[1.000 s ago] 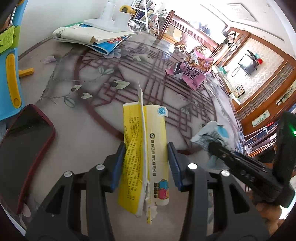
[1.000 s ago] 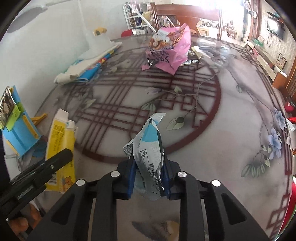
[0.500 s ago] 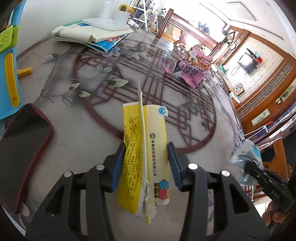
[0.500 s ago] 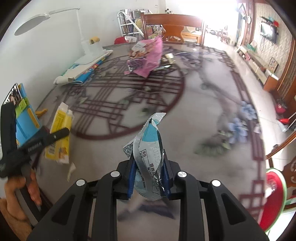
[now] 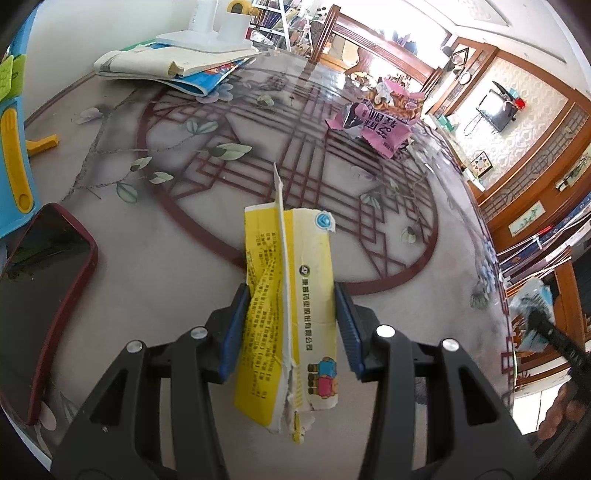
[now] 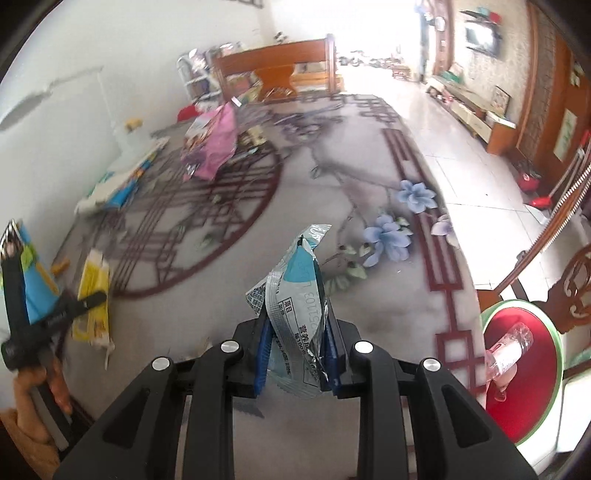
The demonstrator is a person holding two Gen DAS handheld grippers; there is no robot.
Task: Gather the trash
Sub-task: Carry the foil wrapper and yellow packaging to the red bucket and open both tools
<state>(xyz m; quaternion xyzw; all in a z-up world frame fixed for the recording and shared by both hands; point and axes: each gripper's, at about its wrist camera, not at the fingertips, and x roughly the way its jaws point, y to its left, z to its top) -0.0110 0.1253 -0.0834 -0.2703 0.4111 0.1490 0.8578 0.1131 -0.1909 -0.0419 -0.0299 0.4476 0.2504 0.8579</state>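
Observation:
My left gripper (image 5: 290,325) is shut on a torn yellow and white paper wrapper (image 5: 291,295), held above the patterned table. My right gripper (image 6: 295,347) is shut on a crumpled silver and blue foil packet (image 6: 297,295), near the table's right edge. From the left wrist view the right gripper (image 5: 535,314) with its packet shows at the far right, beyond the table edge. From the right wrist view the left gripper (image 6: 86,301) with the yellow wrapper (image 6: 92,302) shows at the left. A pink snack bag (image 5: 380,123) lies at the table's far side. A red bin (image 6: 524,369) with a clear plastic bottle (image 6: 508,350) stands lower right.
A dark phone in a red case (image 5: 40,295) lies at the left. Newspapers and a blue booklet (image 5: 173,68) sit under a white lamp base (image 5: 207,33). A blue and yellow plastic item (image 5: 14,147) stands at the far left. A wooden chair (image 6: 565,280) is by the bin.
My right gripper has carried the foil packet to the right, from over the table's middle out to its right edge, where the red bin has come into view. The left gripper has stayed put.

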